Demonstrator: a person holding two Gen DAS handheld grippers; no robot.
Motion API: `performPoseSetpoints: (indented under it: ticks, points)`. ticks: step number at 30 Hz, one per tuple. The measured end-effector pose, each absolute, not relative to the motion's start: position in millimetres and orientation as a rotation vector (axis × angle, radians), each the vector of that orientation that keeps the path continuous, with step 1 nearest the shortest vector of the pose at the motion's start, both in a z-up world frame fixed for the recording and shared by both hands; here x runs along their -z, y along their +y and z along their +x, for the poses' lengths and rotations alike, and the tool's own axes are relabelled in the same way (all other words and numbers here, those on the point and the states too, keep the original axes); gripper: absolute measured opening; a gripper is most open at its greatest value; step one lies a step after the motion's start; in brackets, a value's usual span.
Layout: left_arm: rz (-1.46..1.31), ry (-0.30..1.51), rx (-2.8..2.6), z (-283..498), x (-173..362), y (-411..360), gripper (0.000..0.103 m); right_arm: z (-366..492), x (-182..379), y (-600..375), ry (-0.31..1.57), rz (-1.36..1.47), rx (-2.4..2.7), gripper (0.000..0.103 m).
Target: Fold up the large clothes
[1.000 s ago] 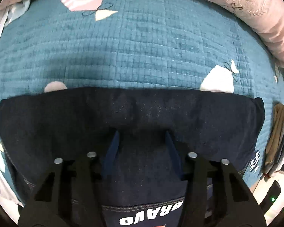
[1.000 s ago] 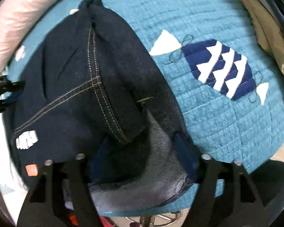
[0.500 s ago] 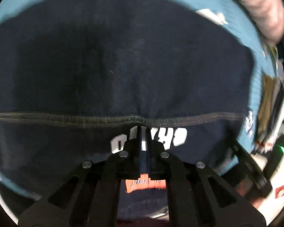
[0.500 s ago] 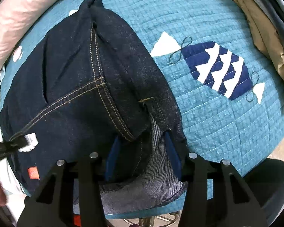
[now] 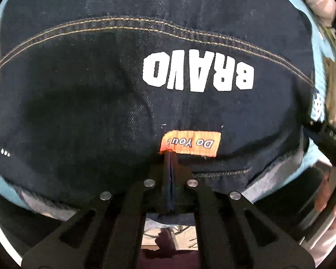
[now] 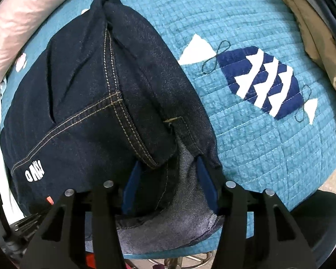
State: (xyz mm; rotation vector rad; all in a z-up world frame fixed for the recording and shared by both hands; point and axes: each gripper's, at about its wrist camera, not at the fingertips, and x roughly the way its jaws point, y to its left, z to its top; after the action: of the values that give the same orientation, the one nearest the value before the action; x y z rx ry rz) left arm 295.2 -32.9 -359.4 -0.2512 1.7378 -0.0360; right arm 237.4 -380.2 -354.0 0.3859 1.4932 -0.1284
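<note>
Jeans [image 6: 82, 116]: long axis away from cam.

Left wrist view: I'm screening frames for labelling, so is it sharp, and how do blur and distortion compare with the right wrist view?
Left wrist view: BRAVO print on the jeans is sharp, edges smear, a shadow darkens lower left. Right wrist view: crisp stitching, quilt bulges from fisheye.
</note>
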Motion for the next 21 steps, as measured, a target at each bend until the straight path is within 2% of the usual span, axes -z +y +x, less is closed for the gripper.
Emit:
performPoseSetpoints:
  ticks: [5, 10, 13, 16, 18, 19, 21]
  points:
    - [-0.169, 1.703, 0.060, 277.1, 329.8, -49.2, 0.002, 234.0, 352.5, -387.6, 1.483, 0.400, 0.116, 0.049]
    - [-0.165, 1.684, 0.029, 273.3, 353.9, -56.7, 0.003, 231.0, 353.5, -389.7, 1.480, 0.397, 0.126, 0.050]
    - [-0.172, 1.696, 0.030, 278.5, 334.8, -60.4, 0.003, 231.2, 349.8, -388.0, 1.488, 0.413, 0.122, 0.050]
    - [-0.166, 1.632, 0.059, 280.6, 305.9, -64.6, 0.003, 230.5, 344.4, -399.4, 1.487, 0.484, 0.088, 0.049]
    - [-0.188, 1.598, 0.054, 287.4, 296.3, -60.2, 0.004, 228.2, 339.5, -410.1, 1.481, 0.565, 0.059, 0.046]
    - [-0.191, 1.592, 0.055, 292.8, 299.5, -53.4, 0.005, 226.8, 336.4, -413.5, 1.471, 0.605, 0.035, 0.040]
    - [-0.203, 1.656, 0.075, 301.9, 328.8, -50.2, 0.010, 225.7, 332.7, -419.7, 1.443, 0.745, -0.096, 0.036]
